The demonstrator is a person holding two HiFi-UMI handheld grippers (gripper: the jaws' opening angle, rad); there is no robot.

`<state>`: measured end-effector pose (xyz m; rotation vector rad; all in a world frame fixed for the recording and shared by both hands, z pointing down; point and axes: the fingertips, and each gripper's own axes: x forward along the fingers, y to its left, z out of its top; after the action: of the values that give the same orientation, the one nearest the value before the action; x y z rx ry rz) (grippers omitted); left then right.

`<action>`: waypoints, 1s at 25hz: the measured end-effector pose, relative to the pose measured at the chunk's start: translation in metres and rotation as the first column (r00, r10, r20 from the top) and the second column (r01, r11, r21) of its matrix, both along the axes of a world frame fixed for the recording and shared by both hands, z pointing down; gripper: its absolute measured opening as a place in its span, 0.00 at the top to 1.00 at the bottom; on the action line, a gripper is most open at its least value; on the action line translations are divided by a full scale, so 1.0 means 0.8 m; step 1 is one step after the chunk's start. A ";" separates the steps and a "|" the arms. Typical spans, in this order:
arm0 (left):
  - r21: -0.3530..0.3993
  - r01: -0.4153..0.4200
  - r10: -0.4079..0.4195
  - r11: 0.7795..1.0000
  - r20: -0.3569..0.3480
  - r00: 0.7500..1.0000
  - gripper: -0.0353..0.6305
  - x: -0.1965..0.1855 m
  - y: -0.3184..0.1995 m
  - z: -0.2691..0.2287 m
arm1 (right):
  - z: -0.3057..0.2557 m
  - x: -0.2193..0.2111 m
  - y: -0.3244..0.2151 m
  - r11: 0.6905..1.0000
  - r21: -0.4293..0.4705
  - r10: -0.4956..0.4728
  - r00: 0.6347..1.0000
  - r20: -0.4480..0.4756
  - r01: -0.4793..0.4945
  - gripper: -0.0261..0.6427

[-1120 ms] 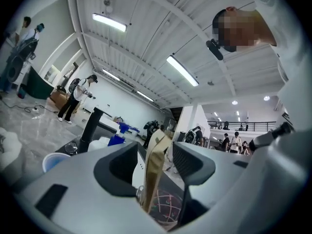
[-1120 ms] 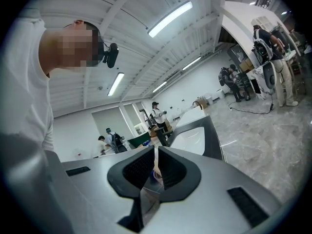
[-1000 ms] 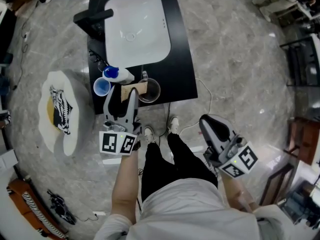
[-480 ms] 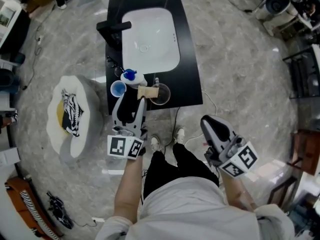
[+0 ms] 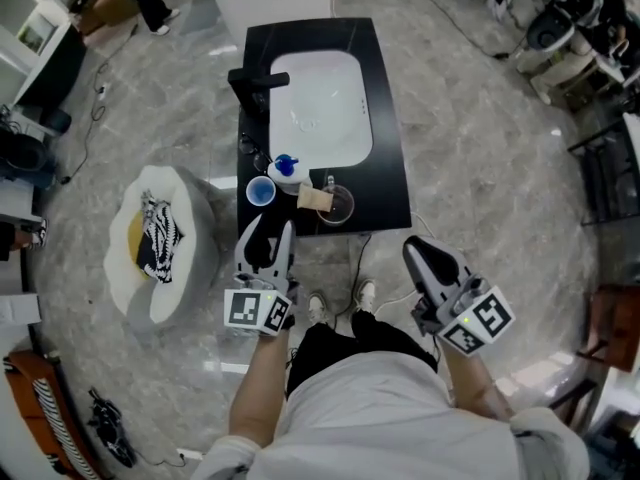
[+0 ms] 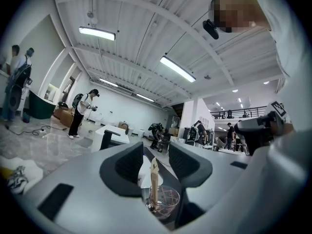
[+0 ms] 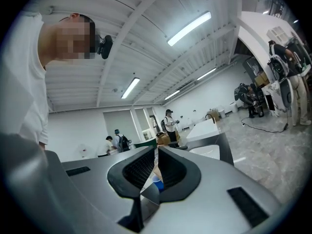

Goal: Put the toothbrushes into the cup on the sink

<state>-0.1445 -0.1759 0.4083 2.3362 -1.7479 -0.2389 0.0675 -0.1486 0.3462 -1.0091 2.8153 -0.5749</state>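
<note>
Biggest thing is the grey marble floor (image 5: 480, 148), with a black sink counter (image 5: 390, 168) standing on it and a white basin (image 5: 320, 108) sunk into the counter's back half. A black tap (image 5: 255, 80) sits at the basin's left side. Off to the left of the counter there's a white cushion (image 5: 125, 268) on the floor with a striped cloth lying in it.

The left gripper (image 5: 268, 236) hangs over the floor just off the counter's front edge, pointing at the cups. Its jaws are closing but there's a clear gap and nothing between the pads; you just see the glass through the gap. The right gripper (image 5: 418, 251) is further back and to the right, well apart from the counter, jaws pretty much together with nothing in them.

At the middle of the counter's front edge there's a clear glass cup (image 5: 340, 208). A blue cup (image 5: 261, 191) sits near the front left corner, and a white bottle with a blue cap (image 5: 288, 168) is just behind it, near the basin. One tan toothbrush (image 5: 315, 200) stands upright in the glass cup, leaning on its left rim.
</note>
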 end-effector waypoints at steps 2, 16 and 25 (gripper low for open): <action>0.003 0.007 -0.007 1.000 0.007 1.000 0.74 -0.006 0.006 -0.006 | -0.005 -0.001 0.002 1.000 0.006 -0.002 1.000 -0.008 0.002 0.89; 0.000 0.073 -0.073 0.997 0.093 0.993 0.94 -0.040 0.066 -0.027 | -0.022 -0.003 -0.005 0.998 0.059 -0.002 0.994 -0.110 0.008 0.89; -0.013 0.133 -0.131 0.991 0.091 0.987 0.94 -0.049 0.106 -0.021 | -0.027 -0.037 0.004 0.992 0.046 -0.114 0.990 -0.079 0.117 0.89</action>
<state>-0.1839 -0.0909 0.3917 2.2533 -1.9416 -0.1387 0.0379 -0.1451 0.3246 -0.8822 2.9551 -0.4837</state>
